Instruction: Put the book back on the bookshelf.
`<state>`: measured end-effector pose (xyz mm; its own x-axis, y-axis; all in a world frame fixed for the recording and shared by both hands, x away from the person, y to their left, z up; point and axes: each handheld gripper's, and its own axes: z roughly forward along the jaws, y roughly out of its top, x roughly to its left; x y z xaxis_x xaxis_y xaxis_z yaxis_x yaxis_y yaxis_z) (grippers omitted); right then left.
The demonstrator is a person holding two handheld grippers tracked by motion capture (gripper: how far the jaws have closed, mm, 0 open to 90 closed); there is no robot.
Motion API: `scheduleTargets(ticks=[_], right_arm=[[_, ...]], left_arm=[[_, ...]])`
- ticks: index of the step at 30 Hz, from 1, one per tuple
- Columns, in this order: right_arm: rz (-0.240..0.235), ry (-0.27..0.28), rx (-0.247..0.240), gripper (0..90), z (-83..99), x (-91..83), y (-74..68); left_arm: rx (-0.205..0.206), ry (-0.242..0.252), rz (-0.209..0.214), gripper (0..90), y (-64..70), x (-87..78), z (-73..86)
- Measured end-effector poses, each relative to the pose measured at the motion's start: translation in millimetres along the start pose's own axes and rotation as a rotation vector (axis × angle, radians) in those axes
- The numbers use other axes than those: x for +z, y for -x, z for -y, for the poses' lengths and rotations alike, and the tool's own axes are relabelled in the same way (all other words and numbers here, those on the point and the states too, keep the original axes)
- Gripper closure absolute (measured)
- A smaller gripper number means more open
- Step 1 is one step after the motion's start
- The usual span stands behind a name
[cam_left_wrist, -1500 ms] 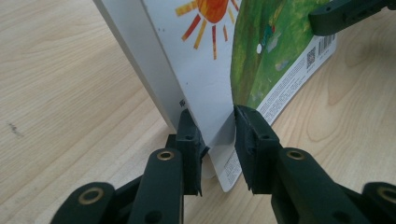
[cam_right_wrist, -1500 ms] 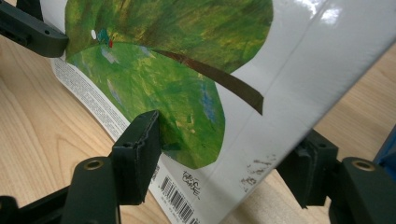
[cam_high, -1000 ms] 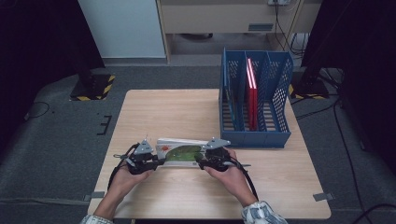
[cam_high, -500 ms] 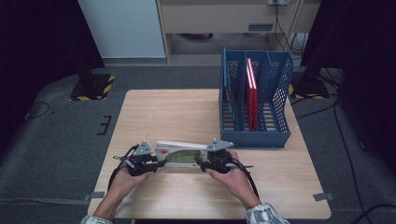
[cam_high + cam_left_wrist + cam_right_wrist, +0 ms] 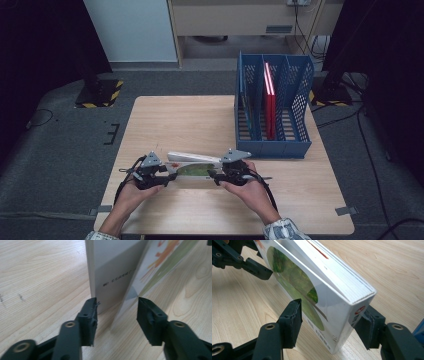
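Book: a white book (image 5: 192, 167) with a green picture on its cover stands tilted on one long edge on the near part of the wooden table (image 5: 190, 120), between the two grippers.
Book, right gripper view: the page block faces up, the spine corner (image 5: 352, 307) is near the camera, and the cover leans to one side.
Right gripper: the right gripper (image 5: 329, 323) has its jaws apart around one end of the book; one jaw is at the spine corner, the other stands clear of the cover.
Left gripper: the left gripper (image 5: 117, 310) is also open; the book's other end is between its jaws, where the front cover hangs loose from the pages.
Hands: each hand holds one gripper low over the table.
File rack: a blue mesh file rack (image 5: 272, 145) stands at the far right of the table, well apart from the book.
Inside the rack: a red book (image 5: 270, 100) stands upright in a middle compartment.
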<state>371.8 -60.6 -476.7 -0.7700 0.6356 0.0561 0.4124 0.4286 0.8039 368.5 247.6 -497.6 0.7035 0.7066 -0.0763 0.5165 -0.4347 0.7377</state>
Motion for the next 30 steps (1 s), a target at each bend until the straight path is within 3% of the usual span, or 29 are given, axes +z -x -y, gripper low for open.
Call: scheduleTargets(ticks=[19,26,30], right_arm=[[-0.033,-0.009,-0.035,32.7,-9.4,-1.5,-0.4],[-0.033,-0.006,-0.053,26.8,-14.7,-3.6,-0.6],[-0.031,-0.011,-0.059,29.5,-16.2,-4.1,0.5]], left_arm=[[-0.068,0.008,-0.007,14.6,-5.6,0.7,3.3],[-0.069,0.013,0.008,10.5,-5.0,2.3,3.3],[-0.07,0.017,0.006,10.7,-5.0,2.4,2.9]])
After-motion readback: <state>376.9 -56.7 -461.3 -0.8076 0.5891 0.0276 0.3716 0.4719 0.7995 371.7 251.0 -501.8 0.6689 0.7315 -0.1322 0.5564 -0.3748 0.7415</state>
